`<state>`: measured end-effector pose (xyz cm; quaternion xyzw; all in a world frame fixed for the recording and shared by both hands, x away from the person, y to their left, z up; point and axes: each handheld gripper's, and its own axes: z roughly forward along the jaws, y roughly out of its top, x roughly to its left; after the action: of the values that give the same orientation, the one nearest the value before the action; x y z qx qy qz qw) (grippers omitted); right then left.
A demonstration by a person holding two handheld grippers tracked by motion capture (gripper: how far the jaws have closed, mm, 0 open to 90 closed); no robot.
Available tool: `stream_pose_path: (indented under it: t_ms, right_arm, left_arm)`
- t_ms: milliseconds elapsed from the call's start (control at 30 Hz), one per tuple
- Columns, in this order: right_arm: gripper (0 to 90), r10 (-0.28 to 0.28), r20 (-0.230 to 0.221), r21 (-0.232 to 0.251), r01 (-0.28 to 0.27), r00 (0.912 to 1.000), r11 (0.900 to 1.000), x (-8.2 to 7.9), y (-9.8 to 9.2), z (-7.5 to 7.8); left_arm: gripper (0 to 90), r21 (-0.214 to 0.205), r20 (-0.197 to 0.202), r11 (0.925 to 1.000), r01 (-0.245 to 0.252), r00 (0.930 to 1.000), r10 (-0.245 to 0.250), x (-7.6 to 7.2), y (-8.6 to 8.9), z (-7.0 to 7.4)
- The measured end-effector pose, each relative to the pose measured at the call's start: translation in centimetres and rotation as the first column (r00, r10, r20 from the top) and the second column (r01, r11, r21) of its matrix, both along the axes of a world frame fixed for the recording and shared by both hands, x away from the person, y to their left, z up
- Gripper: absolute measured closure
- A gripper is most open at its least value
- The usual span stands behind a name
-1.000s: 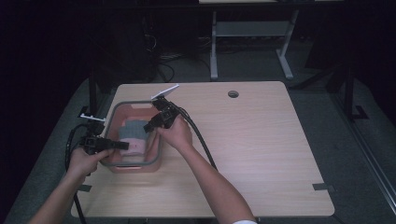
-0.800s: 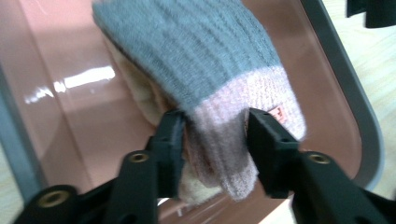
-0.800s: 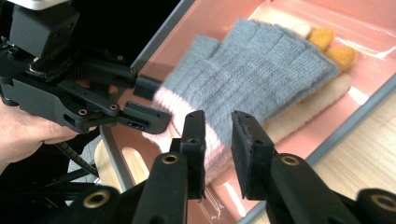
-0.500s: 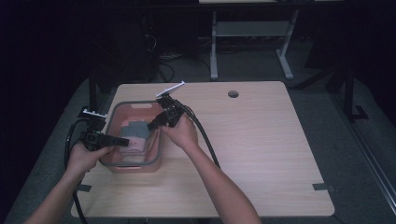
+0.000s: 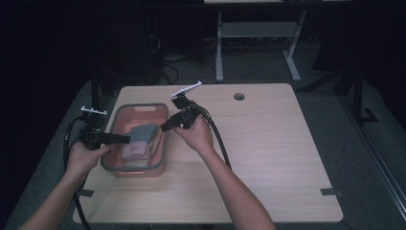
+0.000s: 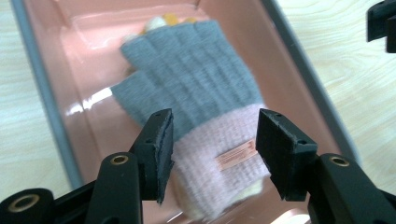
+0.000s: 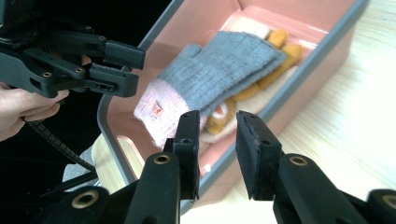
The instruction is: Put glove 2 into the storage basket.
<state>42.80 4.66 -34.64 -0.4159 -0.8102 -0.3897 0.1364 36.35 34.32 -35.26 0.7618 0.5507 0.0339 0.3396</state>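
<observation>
While a grey knitted glove with a pink cuff [image 6: 196, 93] lies flat in the pink plastic bin with a grey rim [image 5: 125, 114] on an orange-and-cream glove [image 7: 275, 51], the left gripper [image 6: 212, 149] hovers over its cuff, jaws parted, gripping nothing — right gripper [image 7: 217, 149], jaws just widening, hangs above the bin's rim, empty.

you are looking at one pink bin [image 5: 160, 143] sitting on one wooden table [image 5: 268, 158]. inside it, one grey glove with a pink cuff [image 6: 201, 88] is lying on top of one cream and orange glove [image 7: 273, 46], making two gloves. you are holding two grippers, the left gripper [image 6: 212, 149] and the right gripper [image 7: 217, 140].
</observation>
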Motion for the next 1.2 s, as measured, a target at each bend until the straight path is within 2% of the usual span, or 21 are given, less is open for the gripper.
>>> stream_pose_path:
  t_ms: [67,367,567,833,1200]
  right_arm:
    - [68.7,-0.016,-0.012,0.001,0.016,0.9998,0.9999,-0.1,-0.5,0.1]
    - [66.9,-0.035,-0.001,0.0,0.035,0.9994,0.9994,-0.5,-2.7,0.0]
    - [65.4,-0.063,-0.004,0.005,0.063,0.998,0.998,-0.8,-4.8,0.1]
    - [64.3,-0.09,-0.006,0.012,0.09,0.9959,0.9959,-0.9,-7.0,0.1]
    - [61.9,-0.109,-0.013,0.024,0.109,0.994,0.9938,-1.4,-8.8,-0.2]
  left_arm:
    - [46.6,-0.003,0.01,0.9999,0.011,0.9999,-0.011,0.0,-0.3,0.2]
    - [46.5,-0.017,0.04,0.9987,0.048,0.9981,-0.047,-0.1,-2.4,1.0]
    - [46.4,-0.017,0.064,0.9952,0.096,0.9934,-0.095,0.0,-4.5,1.6]
    - [45.3,-0.032,0.084,0.9916,0.125,0.989,-0.122,0.1,-6.6,2.0]
    - [44.1,-0.05,0.103,0.9855,0.162,0.9824,-0.156,-0.2,-7.9,2.1]
